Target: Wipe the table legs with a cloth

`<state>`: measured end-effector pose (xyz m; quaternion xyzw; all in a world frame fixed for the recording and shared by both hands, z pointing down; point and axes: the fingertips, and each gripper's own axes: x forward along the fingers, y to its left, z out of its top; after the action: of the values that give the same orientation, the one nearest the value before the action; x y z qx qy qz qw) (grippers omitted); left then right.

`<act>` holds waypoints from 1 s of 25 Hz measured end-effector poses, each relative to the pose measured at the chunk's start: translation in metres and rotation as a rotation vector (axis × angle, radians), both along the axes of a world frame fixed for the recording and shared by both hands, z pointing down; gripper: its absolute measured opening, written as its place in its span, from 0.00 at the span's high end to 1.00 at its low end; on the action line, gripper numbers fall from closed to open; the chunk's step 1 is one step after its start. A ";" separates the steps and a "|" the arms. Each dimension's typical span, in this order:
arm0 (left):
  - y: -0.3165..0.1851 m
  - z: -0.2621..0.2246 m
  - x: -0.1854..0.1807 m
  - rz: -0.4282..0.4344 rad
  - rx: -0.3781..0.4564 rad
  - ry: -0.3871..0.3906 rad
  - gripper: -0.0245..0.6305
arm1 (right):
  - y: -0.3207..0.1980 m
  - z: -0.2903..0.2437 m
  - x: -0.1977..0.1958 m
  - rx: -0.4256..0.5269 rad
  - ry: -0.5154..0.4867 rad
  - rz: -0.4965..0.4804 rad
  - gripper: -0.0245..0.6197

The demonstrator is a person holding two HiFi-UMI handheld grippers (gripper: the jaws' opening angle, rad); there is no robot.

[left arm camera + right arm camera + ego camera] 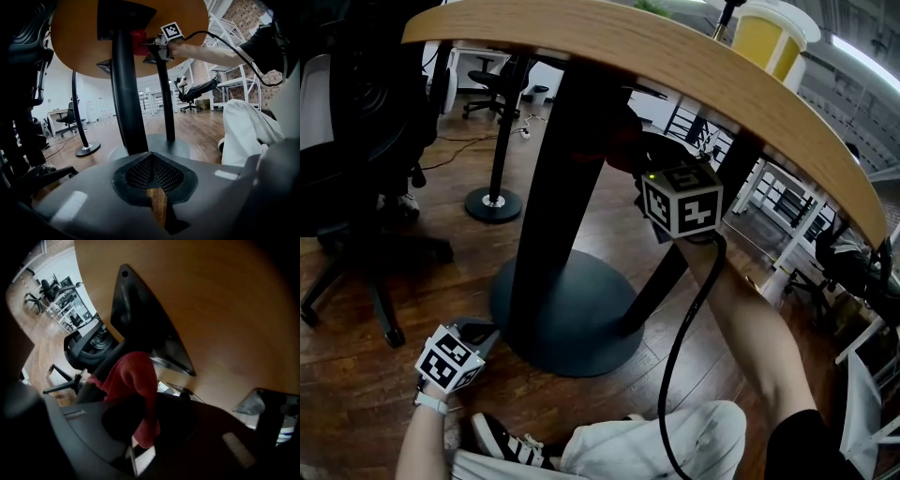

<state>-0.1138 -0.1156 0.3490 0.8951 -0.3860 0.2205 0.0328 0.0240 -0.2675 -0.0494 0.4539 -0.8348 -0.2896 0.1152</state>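
A round wooden tabletop (pixel 694 66) stands on black legs (pixel 558 187) rising from a round dark base (pixel 567 314). My right gripper (pixel 140 427) is shut on a red cloth (pixel 133 380), which presses against the top of a leg just under the tabletop. The left gripper view shows that cloth (pixel 138 41) on the leg (pixel 126 93) with the right gripper (pixel 157 44) behind it. My left gripper (pixel 473 333) rests low by the base's edge, near the floor. Its jaws (pixel 152 173) are shut with nothing between them.
A black office chair (pixel 356 141) stands at the left. Another table's pedestal foot (pixel 495 202) is behind it. A yellow container (pixel 764 37) sits on the tabletop. White shelving (pixel 787 202) is at the right. The person's trouser leg and shoe (pixel 506 439) lie by the base.
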 end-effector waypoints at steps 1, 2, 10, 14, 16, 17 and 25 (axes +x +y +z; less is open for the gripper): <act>0.000 -0.001 0.001 0.004 0.001 0.003 0.97 | -0.003 0.003 0.012 -0.004 0.003 0.022 0.89; 0.000 -0.001 0.001 0.008 0.001 0.006 0.97 | -0.005 0.005 0.027 -0.007 0.004 0.049 0.89; 0.004 0.001 0.007 0.028 -0.007 -0.008 0.97 | -0.025 -0.007 0.179 0.015 -0.029 0.329 0.89; 0.005 0.008 0.013 0.044 -0.019 -0.022 0.97 | -0.026 -0.018 0.259 0.034 -0.038 0.489 0.89; 0.003 0.011 0.016 0.054 -0.023 -0.027 0.97 | -0.026 -0.025 0.290 0.049 -0.044 0.552 0.89; 0.002 0.012 0.019 0.058 -0.023 -0.028 0.97 | -0.026 -0.029 0.303 0.057 -0.050 0.580 0.89; 0.002 0.012 0.030 0.083 -0.022 -0.044 0.97 | -0.040 -0.045 0.352 0.064 -0.042 0.707 0.89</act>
<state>-0.0842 -0.1139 0.3606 0.9049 -0.3467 0.2454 0.0249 0.3757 -0.3076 -0.0945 0.7241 -0.6186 -0.2485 0.1770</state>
